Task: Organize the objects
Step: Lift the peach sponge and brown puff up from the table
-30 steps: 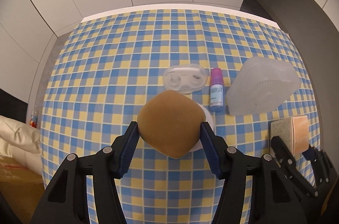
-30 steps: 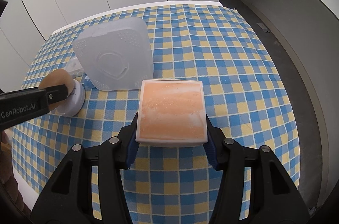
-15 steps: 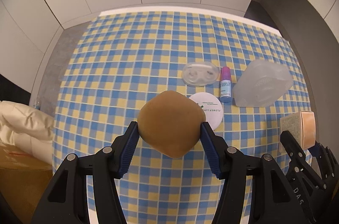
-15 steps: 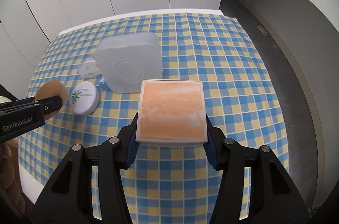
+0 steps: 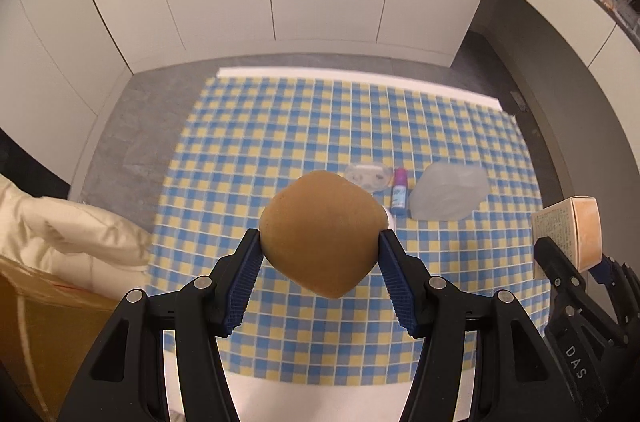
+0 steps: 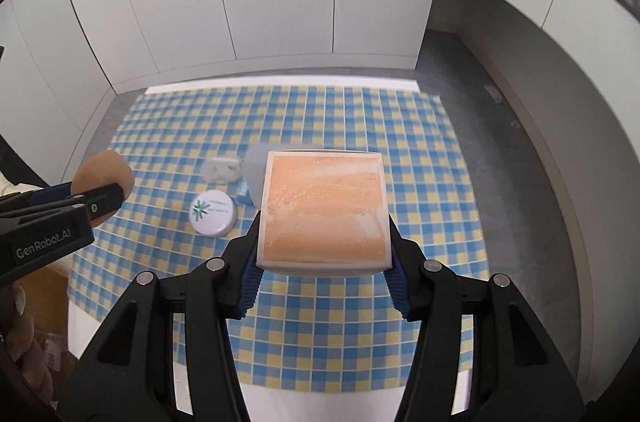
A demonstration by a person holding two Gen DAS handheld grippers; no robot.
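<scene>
Two tools held high over blue-and-yellow checked counter [image 5: 280, 126]. Left tool [image 5: 320, 246] pinching round tan makeup sponge [image 5: 322, 236] between blue pads. Right tool [image 6: 324, 254] clamped on square orange-topped white box [image 6: 324, 208]. Four items on counter at far centre: round white lidded jar [image 6: 214, 213] nearest; clear plastic twin-well case [image 5: 368, 176] beyond it; small purple-capped bottle [image 5: 399, 191] just right of case; frosted translucent plastic container [image 5: 448, 194] right of bottle. Cream cushion [image 5: 68, 234] at left edge.
</scene>
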